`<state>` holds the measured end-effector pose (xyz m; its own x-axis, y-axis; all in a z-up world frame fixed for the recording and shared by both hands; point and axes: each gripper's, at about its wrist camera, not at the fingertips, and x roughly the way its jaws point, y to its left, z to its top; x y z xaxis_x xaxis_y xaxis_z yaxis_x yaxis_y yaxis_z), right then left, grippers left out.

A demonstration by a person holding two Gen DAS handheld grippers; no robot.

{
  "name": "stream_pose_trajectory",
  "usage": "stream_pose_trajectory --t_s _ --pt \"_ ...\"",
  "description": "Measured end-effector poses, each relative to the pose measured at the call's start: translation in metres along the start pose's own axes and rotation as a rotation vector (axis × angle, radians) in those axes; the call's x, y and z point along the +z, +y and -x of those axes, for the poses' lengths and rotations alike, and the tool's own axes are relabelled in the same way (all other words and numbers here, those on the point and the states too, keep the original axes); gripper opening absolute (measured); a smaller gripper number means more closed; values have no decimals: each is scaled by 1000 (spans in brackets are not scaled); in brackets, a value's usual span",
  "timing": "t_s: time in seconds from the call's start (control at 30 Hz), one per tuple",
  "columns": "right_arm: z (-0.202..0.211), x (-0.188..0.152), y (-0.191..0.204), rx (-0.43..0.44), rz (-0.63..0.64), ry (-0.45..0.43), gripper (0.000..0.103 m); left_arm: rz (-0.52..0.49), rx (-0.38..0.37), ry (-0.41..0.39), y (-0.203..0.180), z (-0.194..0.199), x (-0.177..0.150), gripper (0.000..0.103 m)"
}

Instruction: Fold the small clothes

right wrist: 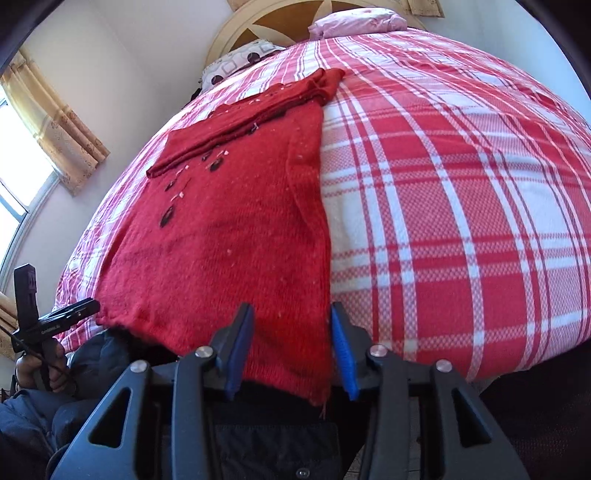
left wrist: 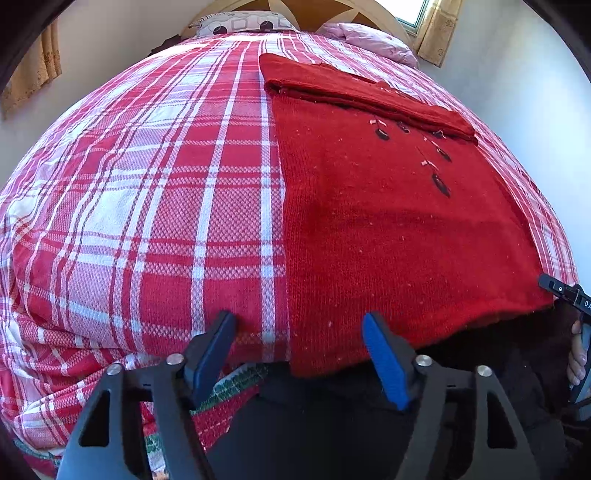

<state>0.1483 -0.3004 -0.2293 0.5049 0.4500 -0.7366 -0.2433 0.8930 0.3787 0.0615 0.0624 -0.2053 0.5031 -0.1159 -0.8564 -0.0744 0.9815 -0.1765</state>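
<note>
A red knit sweater (left wrist: 388,229) with small black and pink decorations lies flat on the plaid bed, its sleeves folded across the far end. Its near hem hangs over the bed's front edge. My left gripper (left wrist: 299,332) is open at the sweater's near left corner, one finger over the bedspread, the other over the knit. My right gripper (right wrist: 291,325) is open, with the sweater's (right wrist: 229,236) near right corner lying between its fingers. Each gripper shows in the other's view, at the sweater's opposite near corner: the right one (left wrist: 565,295), the left one (right wrist: 74,314).
A red and white plaid bedspread (left wrist: 147,206) covers the bed. Pillows (left wrist: 243,24) and a pink one (right wrist: 354,20) lie by the wooden headboard. Curtained windows (right wrist: 22,162) flank the bed. Dark-clothed legs sit below the bed's front edge.
</note>
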Motion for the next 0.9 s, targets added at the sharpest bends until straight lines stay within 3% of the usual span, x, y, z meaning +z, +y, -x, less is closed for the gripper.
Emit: stream_pose_trajectory --t_s 0.23,0.3,0.5,0.57,0.6,0.7,0.9 --pt "0 -5 -3 50 -30 4 40 16 -64 73 0 -11 -8 62" --pt "1 -5 -3 51 -31 4 36 19 -74 76 0 -11 -8 38" --pt "2 -10 -6 81 -43 15 30 15 -97 67 -5 -10 -7 17" --pt "3 -11 -6 83 -45 14 28 16 -104 56 -5 -8 -7 13" --pt "3 -11 -6 86 -46 15 20 14 -109 48 -6 -6 -6 10" --pt "5 -12 -9 114 -56 12 12 10 -128 14 -4 3 -5 6" --pt "25 -10 -7 184 -56 -42 11 1 -173 -98 0 34 4 6"
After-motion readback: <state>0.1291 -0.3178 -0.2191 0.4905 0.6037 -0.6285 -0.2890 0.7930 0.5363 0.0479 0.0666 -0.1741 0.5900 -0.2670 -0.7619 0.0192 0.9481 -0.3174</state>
